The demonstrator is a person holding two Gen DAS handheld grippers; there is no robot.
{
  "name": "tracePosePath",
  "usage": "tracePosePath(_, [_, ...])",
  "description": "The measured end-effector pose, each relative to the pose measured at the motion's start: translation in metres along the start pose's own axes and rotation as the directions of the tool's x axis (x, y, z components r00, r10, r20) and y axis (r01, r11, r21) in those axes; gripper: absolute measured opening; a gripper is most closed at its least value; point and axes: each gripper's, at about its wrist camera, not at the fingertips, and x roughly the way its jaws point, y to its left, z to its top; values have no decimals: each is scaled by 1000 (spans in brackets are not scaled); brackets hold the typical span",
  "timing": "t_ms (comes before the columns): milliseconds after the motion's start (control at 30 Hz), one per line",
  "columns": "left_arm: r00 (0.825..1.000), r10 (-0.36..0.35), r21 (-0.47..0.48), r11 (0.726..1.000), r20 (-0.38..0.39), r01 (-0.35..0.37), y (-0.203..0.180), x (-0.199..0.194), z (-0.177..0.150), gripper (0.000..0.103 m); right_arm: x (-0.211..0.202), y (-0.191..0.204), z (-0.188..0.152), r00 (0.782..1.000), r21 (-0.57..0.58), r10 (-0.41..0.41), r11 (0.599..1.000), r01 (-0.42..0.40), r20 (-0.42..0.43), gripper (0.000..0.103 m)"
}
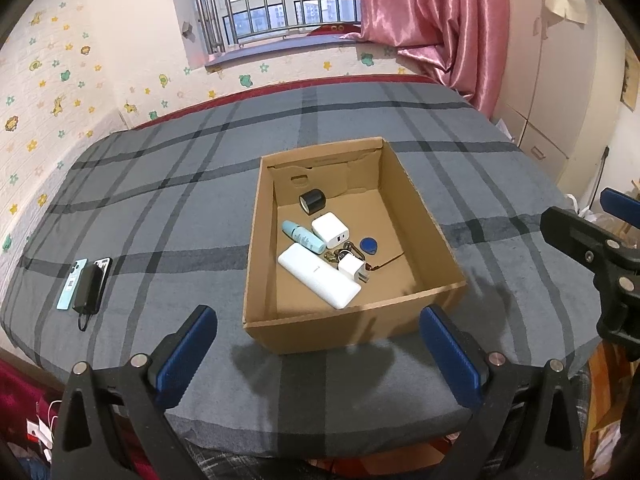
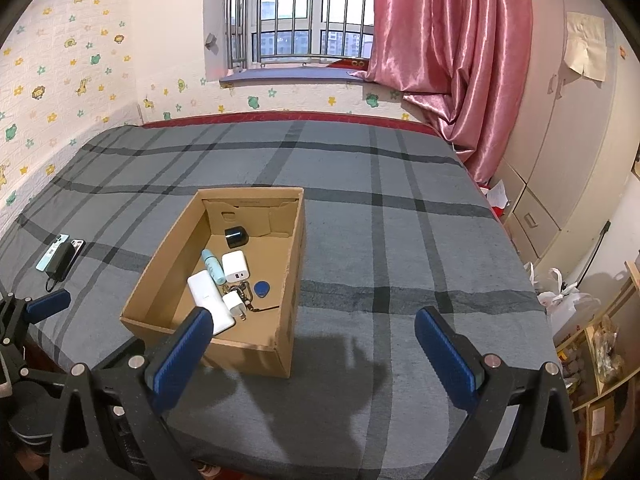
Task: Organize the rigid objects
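An open cardboard box (image 1: 420,224) (image 2: 294,264) sits on the grey plaid bed. Inside lie a white power bank (image 1: 319,275) (image 2: 206,294), a white charger (image 1: 330,230) (image 2: 235,266), a small white plug (image 1: 351,268) (image 2: 235,304), a light blue tube (image 1: 303,236) (image 2: 212,266), a black tape roll (image 1: 312,201) (image 2: 236,237), a blue key fob (image 1: 368,245) (image 2: 262,290) and keys (image 1: 338,255). My left gripper (image 1: 318,354) is open and empty, near the box's front wall. My right gripper (image 2: 312,356) is open and empty, just right of the box's front corner.
A teal phone (image 1: 72,284) (image 2: 52,258) and a black power bank with a cable (image 1: 90,286) (image 2: 62,262) lie on the bed to the left. A pink curtain (image 2: 448,60) and wardrobe (image 2: 560,140) stand at right. The right gripper shows in the left wrist view (image 1: 600,248).
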Motion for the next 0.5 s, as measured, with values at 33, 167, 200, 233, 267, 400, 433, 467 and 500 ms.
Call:
tracePosePath(33, [1000, 2, -2, 1000, -2, -2, 0, 1, 0, 103, 0, 0, 0, 1000, -1, 0, 1000, 0, 0, 103])
tracePosePath(167, [1000, 1, -1, 1000, -2, -1, 0, 0, -1, 103, 0, -1, 0, 1000, 3, -5, 1000, 5, 0, 103])
tracePosePath(200, [1000, -1, 0, 1000, 0, 1, -1, 0, -1, 103, -1, -2, 0, 1000, 4, -6, 1000, 6, 0, 103])
tracePosePath(233, [1000, 0, 1, 1000, -1, 0, 0, 1, -2, 103, -1, -2, 0, 1000, 4, -7, 1000, 7, 0, 103])
tracePosePath(267, [1000, 0, 1, 1000, 1, 0, -1, 0, -2, 103, -1, -3, 0, 1000, 5, -6, 1000, 6, 0, 103])
tracePosePath(400, [1000, -1, 4, 1000, 5, 1, -1, 0, -2, 103, -2, -3, 0, 1000, 2, -7, 1000, 7, 1, 103])
tracePosePath(433, [1000, -1, 3, 1000, 4, 1, -1, 0, -2, 103, -2, -4, 0, 1000, 2, -7, 1000, 7, 0, 103])
tracePosePath(467, [1000, -2, 2, 1000, 4, 2, -1, -1, -1, 103, -2, -3, 0, 1000, 2, -9, 1000, 9, 0, 103])
tracePosePath(500, [1000, -2, 3, 1000, 6, 2, -1, -1, -1, 103, -2, -3, 0, 1000, 3, -9, 1000, 9, 1, 103])
